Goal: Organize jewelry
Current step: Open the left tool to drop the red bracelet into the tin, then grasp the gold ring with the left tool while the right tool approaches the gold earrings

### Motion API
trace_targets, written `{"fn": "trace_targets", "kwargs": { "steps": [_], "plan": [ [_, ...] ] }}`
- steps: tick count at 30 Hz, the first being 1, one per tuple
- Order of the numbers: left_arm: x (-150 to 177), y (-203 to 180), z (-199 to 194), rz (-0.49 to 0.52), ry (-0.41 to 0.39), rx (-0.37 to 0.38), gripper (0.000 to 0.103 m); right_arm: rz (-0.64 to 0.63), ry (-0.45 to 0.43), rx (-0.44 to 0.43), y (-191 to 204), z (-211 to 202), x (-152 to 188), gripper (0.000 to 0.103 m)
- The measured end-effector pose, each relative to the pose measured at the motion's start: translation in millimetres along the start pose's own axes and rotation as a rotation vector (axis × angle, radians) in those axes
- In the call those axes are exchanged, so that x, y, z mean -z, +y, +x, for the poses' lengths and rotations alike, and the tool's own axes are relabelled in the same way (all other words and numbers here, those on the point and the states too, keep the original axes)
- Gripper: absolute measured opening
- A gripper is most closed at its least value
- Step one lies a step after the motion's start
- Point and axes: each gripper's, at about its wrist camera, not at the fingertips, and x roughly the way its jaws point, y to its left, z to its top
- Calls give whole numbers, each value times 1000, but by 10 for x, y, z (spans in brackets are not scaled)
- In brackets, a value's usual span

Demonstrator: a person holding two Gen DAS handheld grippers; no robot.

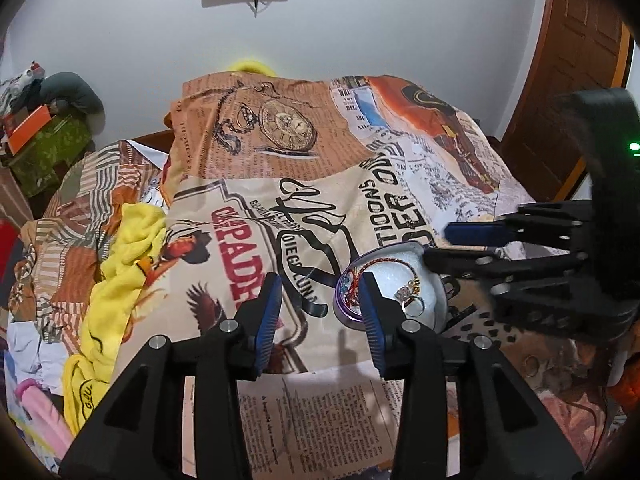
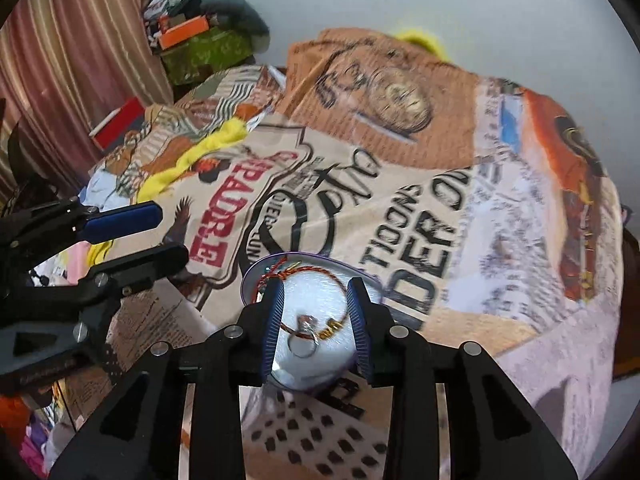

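At the far left of the left wrist view, a crumpled yellow cloth [image 1: 120, 264] lies on the bed beside a printed bedsheet patterned with newspaper text, a pocket watch and red lettering [image 1: 280, 184]. Next comes the left gripper [image 1: 320, 312], its blue-padded jaws standing wide apart over the sheet with nothing between them. Just right of it sits a small round purple-rimmed dish lined with white foam [image 1: 434, 286], resting on the sheet. In the dish lie a red and gold twisted thread bracelet [image 1: 360, 276] along the left rim, and a silver ring with a clear stone [image 1: 412, 300] toward the right. The left gripper's right finger overlaps the dish's left edge in this view. Farther right, the right gripper [image 1: 448, 246] reaches in from the side, jaws parted, its lower finger at the dish's upper right rim.

In the right wrist view, the right gripper [image 2: 316, 320] hovers over the dish [image 2: 256, 268], open jaws framing the ring [image 2: 306, 338] and bracelet [image 2: 304, 274]; whether they touch is unclear.
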Motion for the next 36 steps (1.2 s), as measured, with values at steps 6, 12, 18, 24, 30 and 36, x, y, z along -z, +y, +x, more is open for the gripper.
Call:
{"fn": "trace_targets", "kwargs": {
  "steps": [6, 12, 18, 24, 30, 36],
  "plan": [
    [-3, -121, -207, -6, -16, 14, 43, 35, -92, 36, -143, -529, 111, 30],
    [63, -398, -319, 30, -6, 31, 45, 61, -153, 89, -292, -991, 325, 30],
    [150, -746, -349, 77, 18, 61, 46, 72, -163, 152, -414, -1240, 602, 30],
    [277, -1098, -244, 110, 69, 101, 48, 120, -145, 167, -597, -1345, 891, 31],
    [447, -1388, -91, 132, 135, 139, 48, 154, -128, 179, -741, -1419, 1152, 31],
    [614, -1568, 78, 153, 205, 167, 48, 190, -111, 175, -871, -1447, 1351, 31]
  ]
}}
